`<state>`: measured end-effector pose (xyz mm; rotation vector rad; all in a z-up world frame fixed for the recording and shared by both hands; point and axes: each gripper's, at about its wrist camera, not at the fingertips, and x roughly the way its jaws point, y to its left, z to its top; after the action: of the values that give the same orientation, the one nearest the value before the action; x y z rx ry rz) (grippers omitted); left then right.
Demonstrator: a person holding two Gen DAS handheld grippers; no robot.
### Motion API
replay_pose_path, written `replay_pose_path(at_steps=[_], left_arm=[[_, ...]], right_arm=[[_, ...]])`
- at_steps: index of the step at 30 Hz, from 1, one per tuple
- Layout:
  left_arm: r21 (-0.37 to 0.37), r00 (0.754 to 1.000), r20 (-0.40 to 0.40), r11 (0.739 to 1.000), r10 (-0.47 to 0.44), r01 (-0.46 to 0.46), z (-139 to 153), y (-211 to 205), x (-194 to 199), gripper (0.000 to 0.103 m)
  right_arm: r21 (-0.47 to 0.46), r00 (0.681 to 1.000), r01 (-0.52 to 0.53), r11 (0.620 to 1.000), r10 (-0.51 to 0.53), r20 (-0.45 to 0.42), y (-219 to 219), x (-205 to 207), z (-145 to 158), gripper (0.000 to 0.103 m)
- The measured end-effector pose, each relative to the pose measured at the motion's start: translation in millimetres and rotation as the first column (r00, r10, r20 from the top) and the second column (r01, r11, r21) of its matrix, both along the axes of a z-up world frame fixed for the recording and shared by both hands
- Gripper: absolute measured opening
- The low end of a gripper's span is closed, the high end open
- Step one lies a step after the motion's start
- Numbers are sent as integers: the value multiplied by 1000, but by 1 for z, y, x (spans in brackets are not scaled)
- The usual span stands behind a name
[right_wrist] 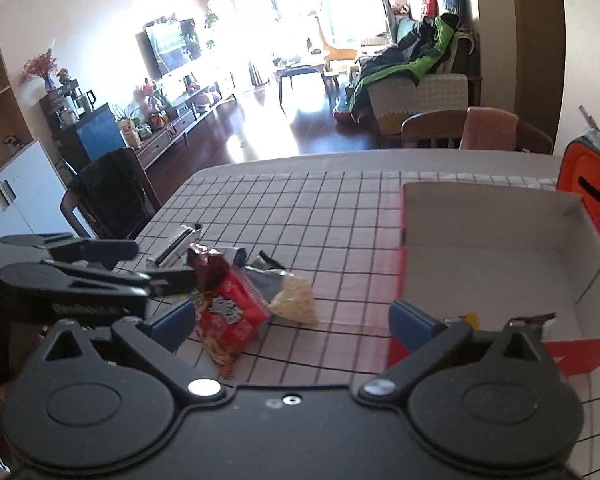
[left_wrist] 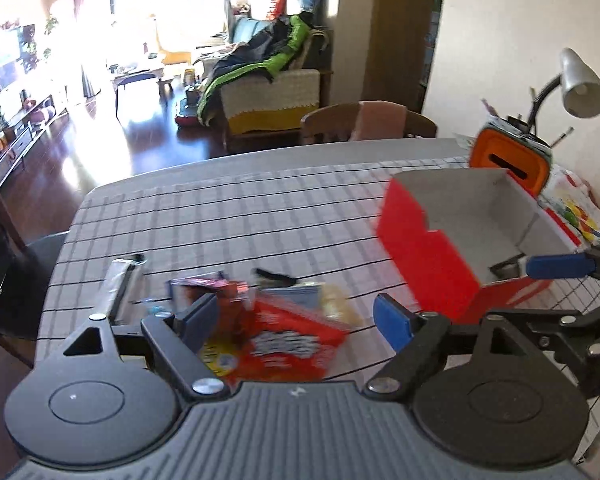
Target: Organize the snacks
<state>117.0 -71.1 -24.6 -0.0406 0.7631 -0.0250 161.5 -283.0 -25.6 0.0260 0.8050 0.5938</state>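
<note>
Beside the red box (right_wrist: 500, 248), to its left on the checked cloth (right_wrist: 320, 216), the snacks lie heaped. We hold the left gripper (left_wrist: 295, 320) over the red bag (left_wrist: 287, 340), fingers apart and empty. We should close squarely on it. Our right gripper (right_wrist: 291, 320), equally wide and empty, straddles the box's near corner.

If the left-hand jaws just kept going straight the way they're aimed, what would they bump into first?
Most likely the red snack bag lying on the checked tablecloth. It sits right between the open jaws of the left gripper, nearest of the snack pile. The picture is blurred, so depth is uncertain.
</note>
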Motion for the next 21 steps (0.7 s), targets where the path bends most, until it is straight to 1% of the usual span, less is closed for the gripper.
replay_pose_path(at_steps=[4, 7, 9, 12, 14, 15, 18, 21], left_arm=[[-8, 1000, -15, 1000, 11, -11, -4, 41, 0, 84], [-3, 1000, -20, 1000, 6, -6, -8, 66, 3, 84], [-10, 999, -34, 1000, 3, -4, -12, 83, 7, 84], [-9, 999, -47, 1000, -2, 1, -19, 108, 14, 84], [-3, 998, -62, 1000, -17, 17, -27, 122, 21, 84], [11, 997, -69, 1000, -18, 19, -31, 128, 26, 84], [41, 995, -95, 999, -27, 31, -43, 146, 39, 84], [37, 991, -129, 999, -34, 39, -56, 164, 56, 84]], right_arm=[[-24, 1000, 15, 1000, -16, -20, 24, -6, -8, 103], [-41, 1000, -13, 999, 12, -23, 45, -7, -14, 103], [-57, 999, -21, 998, 19, -41, 58, -4, -20, 103], [-59, 998, 9, 998, -12, -64, 72, -1, -32, 103], [-84, 997, 45, 995, -51, -60, 84, 0, -41, 103], [-93, 995, 61, 994, -68, -69, 89, 1, -45, 103], [-83, 985, 109, 991, -119, -127, 102, 7, -60, 102], [-92, 975, 145, 985, -158, -155, 113, 11, -73, 100]])
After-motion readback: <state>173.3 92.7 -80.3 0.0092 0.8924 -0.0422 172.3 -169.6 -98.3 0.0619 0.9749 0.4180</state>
